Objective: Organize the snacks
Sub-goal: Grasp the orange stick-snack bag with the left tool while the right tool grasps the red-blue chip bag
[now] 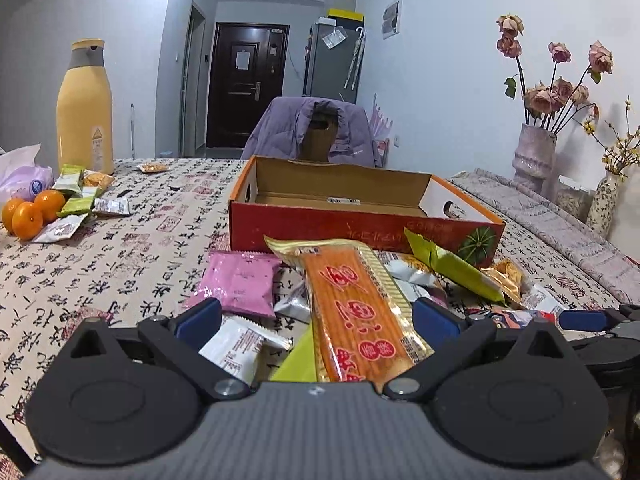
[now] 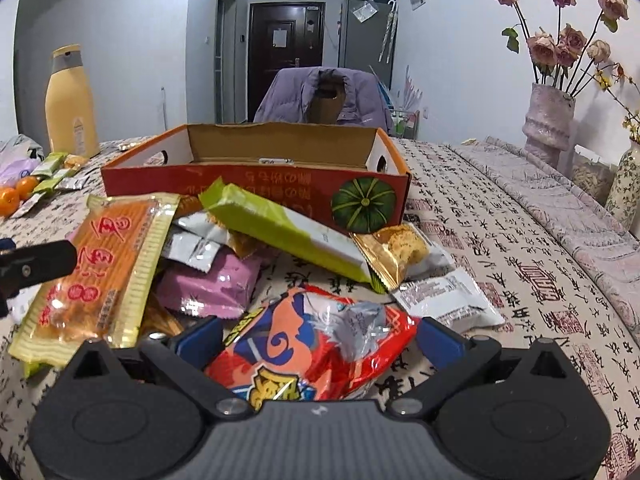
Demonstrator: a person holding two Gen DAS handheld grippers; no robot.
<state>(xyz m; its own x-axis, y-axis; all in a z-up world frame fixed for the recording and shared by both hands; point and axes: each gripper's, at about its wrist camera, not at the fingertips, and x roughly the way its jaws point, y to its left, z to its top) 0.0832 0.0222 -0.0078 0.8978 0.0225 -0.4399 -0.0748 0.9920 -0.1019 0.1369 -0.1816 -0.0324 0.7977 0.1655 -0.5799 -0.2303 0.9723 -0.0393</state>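
Observation:
An open red cardboard box (image 1: pixel 320 226) (image 2: pixel 240 184) with a pumpkin picture stands on the patterned tablecloth; its inside looks nearly bare. A pile of snack packets lies in front of it. My left gripper (image 1: pixel 316 320) is open over the pile, and a long orange packet (image 1: pixel 352 308) (image 2: pixel 100 264) runs between its blue pads, with white and green packets beside it. My right gripper (image 2: pixel 320 338) is open around a red snack bag (image 2: pixel 304 352), its pads close to the bag's sides. A pink packet (image 1: pixel 240 280) and a long green bar (image 2: pixel 280 228) also lie in the pile.
At the far left are a tall yellow bottle (image 1: pixel 84 108), three oranges (image 1: pixel 32 214), a tissue pack and several small packets (image 1: pixel 80 200). Vases of dried flowers (image 2: pixel 550 118) stand at the right on a folded cloth. A chair with a purple jacket (image 1: pixel 312 132) sits behind the table.

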